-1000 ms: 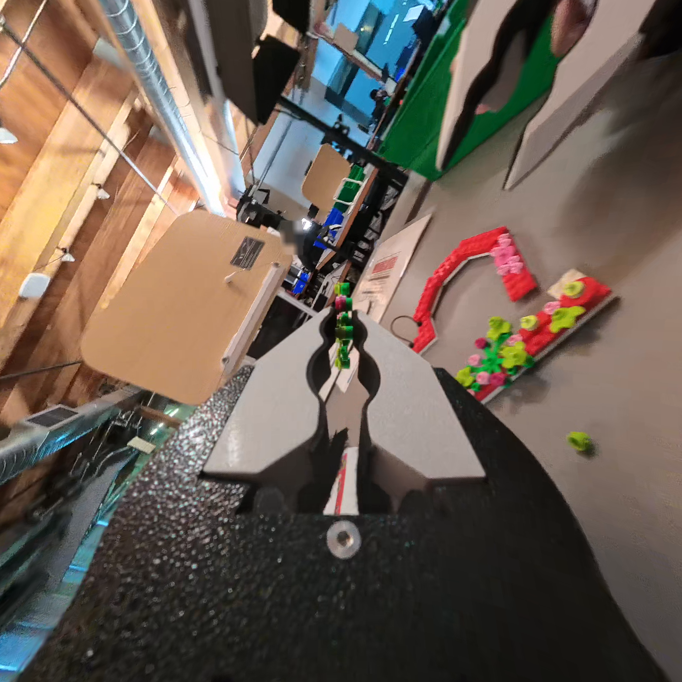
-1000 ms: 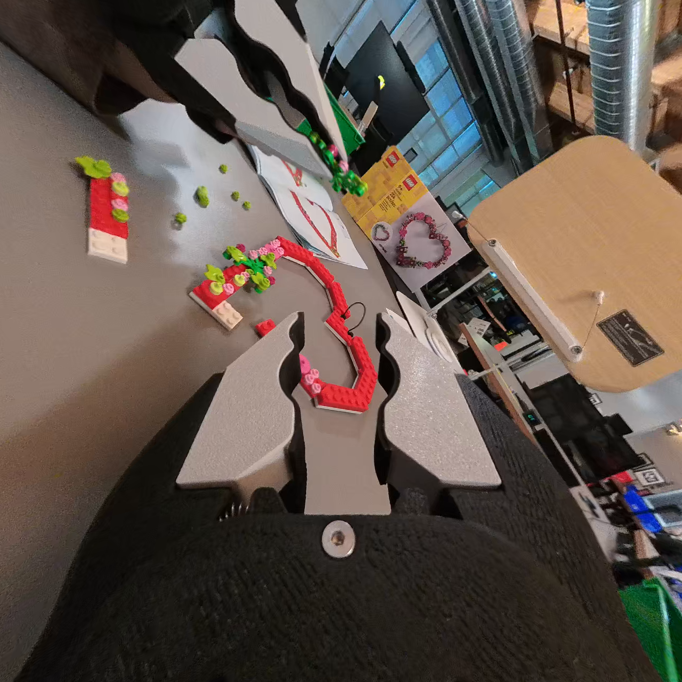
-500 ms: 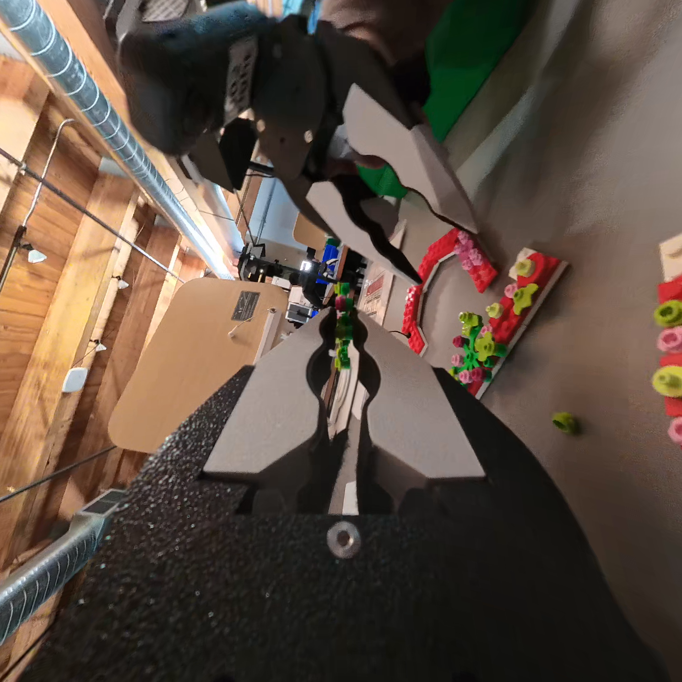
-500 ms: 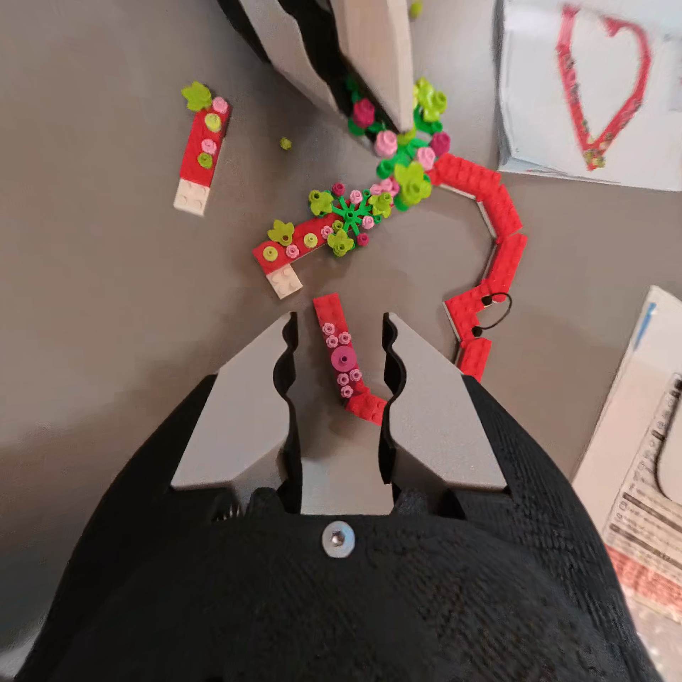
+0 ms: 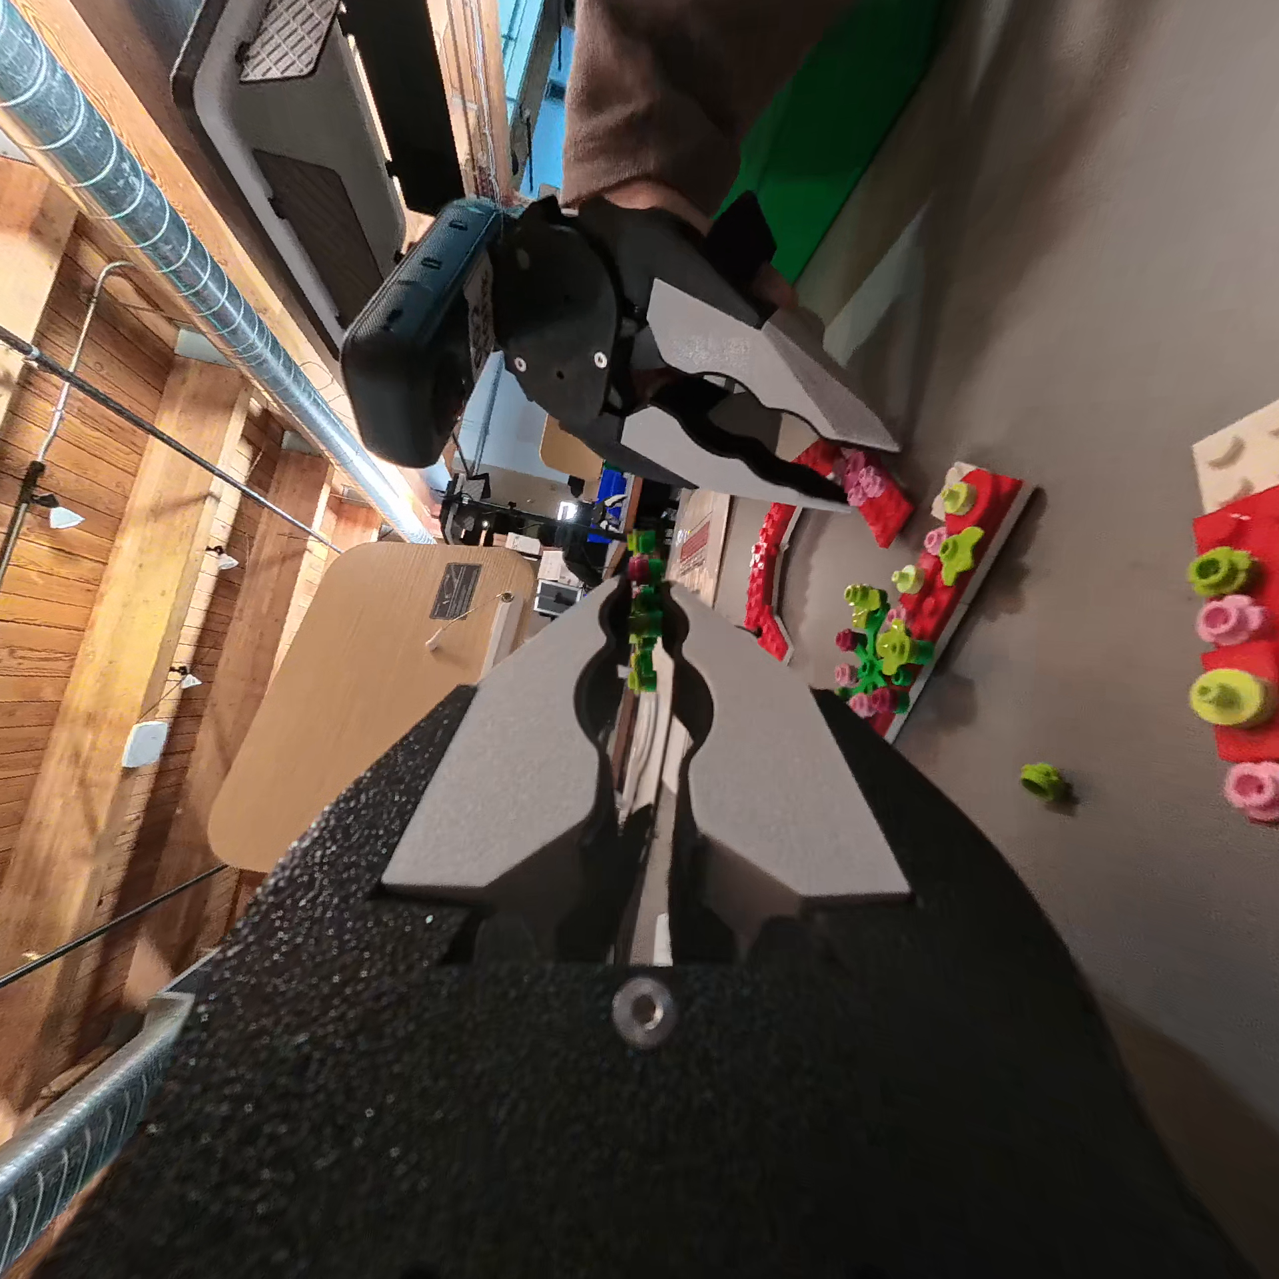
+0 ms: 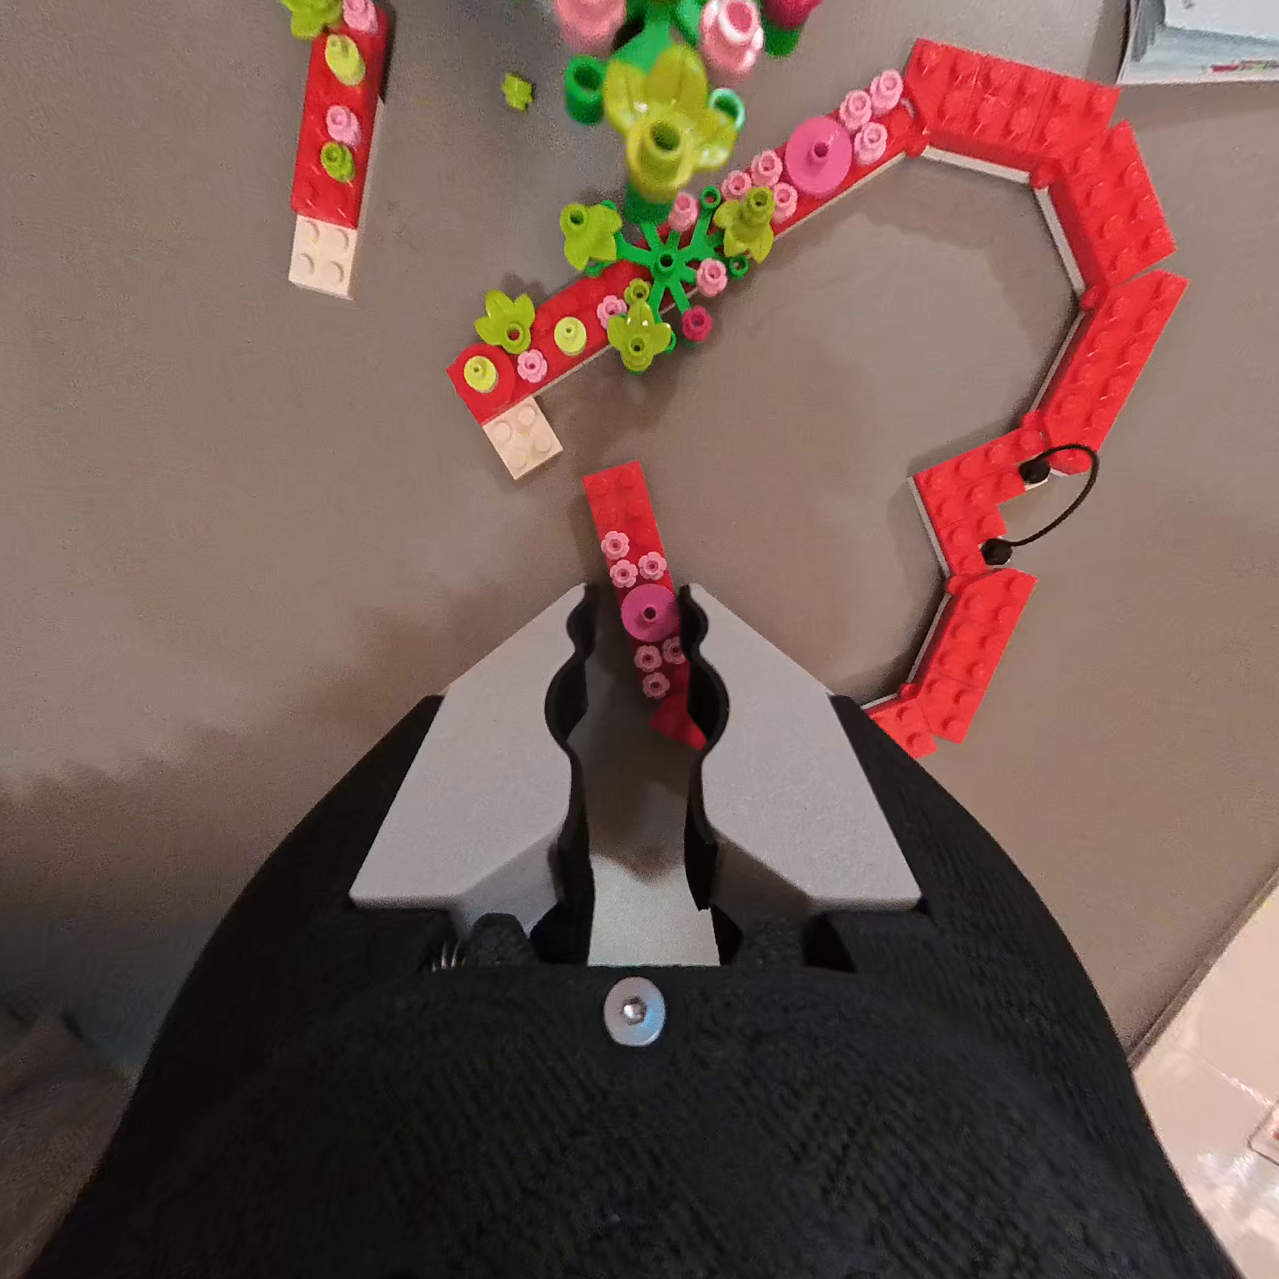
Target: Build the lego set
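My left gripper (image 5: 645,588) is shut on a green sprig with pink and lime flowers (image 5: 642,623), held above the grey table. The sprig shows blurred at the top of the right wrist view (image 6: 664,124). My right gripper (image 6: 637,594) is down at the table with its jaws closed in on the flowered end (image 6: 640,609) of the red heart frame (image 6: 1107,207). The right gripper also shows in the left wrist view (image 5: 865,470), over that same end (image 5: 879,498). A red strip with lime leaves and a white end (image 6: 554,332) lies beside the frame.
A second short decorated red strip (image 6: 332,152) lies at the upper left, with a loose lime piece (image 6: 515,90) next to it. A black elastic loop (image 6: 1066,498) hangs on the frame. Paper sheets lie at the right edge (image 6: 1232,1038). A person's sleeve (image 5: 657,104) is behind the right gripper.
My right gripper has come down over the frame's flowered end and its jaws have narrowed around it. My left gripper has kept hold of the sprig and shifted slightly.
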Demonstrator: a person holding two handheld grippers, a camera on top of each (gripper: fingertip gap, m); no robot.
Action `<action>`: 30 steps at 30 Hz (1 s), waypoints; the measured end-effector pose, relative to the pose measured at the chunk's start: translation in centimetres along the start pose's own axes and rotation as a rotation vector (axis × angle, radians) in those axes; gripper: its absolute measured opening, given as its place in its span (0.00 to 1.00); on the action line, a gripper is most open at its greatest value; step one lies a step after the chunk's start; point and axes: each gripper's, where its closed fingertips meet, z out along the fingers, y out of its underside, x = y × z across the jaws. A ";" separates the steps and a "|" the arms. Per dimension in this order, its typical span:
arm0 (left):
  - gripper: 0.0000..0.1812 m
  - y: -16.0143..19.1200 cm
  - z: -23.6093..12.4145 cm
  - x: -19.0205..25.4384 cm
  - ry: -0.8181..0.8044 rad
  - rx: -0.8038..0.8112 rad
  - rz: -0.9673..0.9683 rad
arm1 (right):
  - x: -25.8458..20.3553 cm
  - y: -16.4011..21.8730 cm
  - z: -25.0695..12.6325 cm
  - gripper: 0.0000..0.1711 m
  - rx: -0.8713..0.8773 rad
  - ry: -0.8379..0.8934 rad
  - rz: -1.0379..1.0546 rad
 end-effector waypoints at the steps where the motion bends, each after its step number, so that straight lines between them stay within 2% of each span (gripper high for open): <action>1: 0.03 0.0 0.0 0.0 0.001 -0.003 0.000 | 0.0 0.0 0.0 0.13 0.001 0.000 -0.002; 7: 0.03 0.0 0.2 0.5 0.016 -0.010 -0.004 | -0.1 -0.1 -0.2 0.10 0.023 -0.004 -0.001; 15: 0.03 -1.3 0.7 1.9 0.102 0.019 0.018 | 0.2 -1.5 -2.3 0.09 0.133 0.028 0.009; 30: 0.03 -0.9 1.1 2.8 0.153 0.001 0.031 | -0.1 -2.0 -2.6 0.09 0.172 0.014 -0.017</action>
